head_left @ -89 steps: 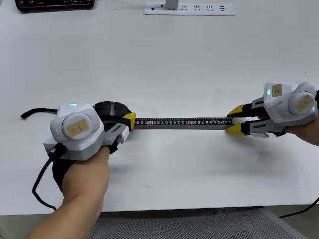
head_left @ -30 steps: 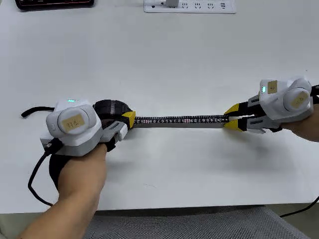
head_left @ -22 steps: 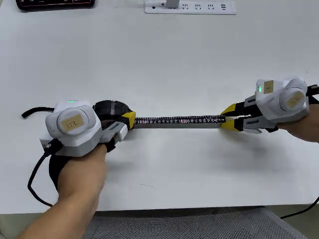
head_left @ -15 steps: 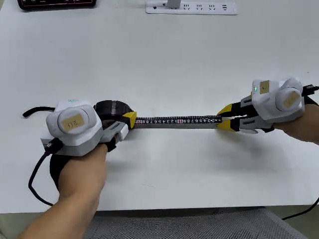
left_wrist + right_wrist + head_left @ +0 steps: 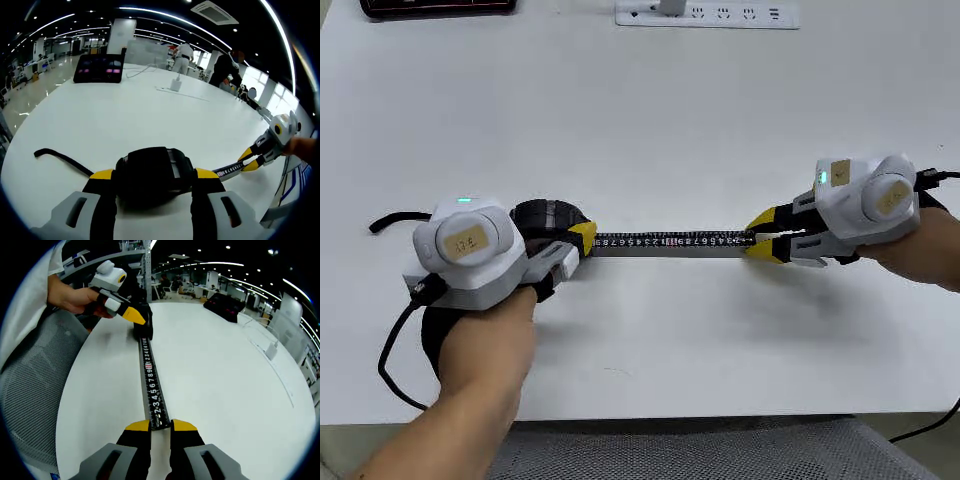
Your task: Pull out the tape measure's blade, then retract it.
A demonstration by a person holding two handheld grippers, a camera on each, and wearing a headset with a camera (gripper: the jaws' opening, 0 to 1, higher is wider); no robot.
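Firmly, the left tool (image 5: pixel 154 176) clamps the tape-measure case (image 5: pixel 545 218); the right tool (image 5: pixel 160 426) pinches the end of the blade (image 5: pixel 149 377). Ease it straight toward the case, slowly.

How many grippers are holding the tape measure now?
2. The left gripper clamps the case; the right gripper pinches the free end of the blade.

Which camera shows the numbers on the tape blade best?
The right gripper view: the blade runs up from its jaws, digits large. The head view shows its whole length, digits tiny; the left gripper view, a short stretch past the case.
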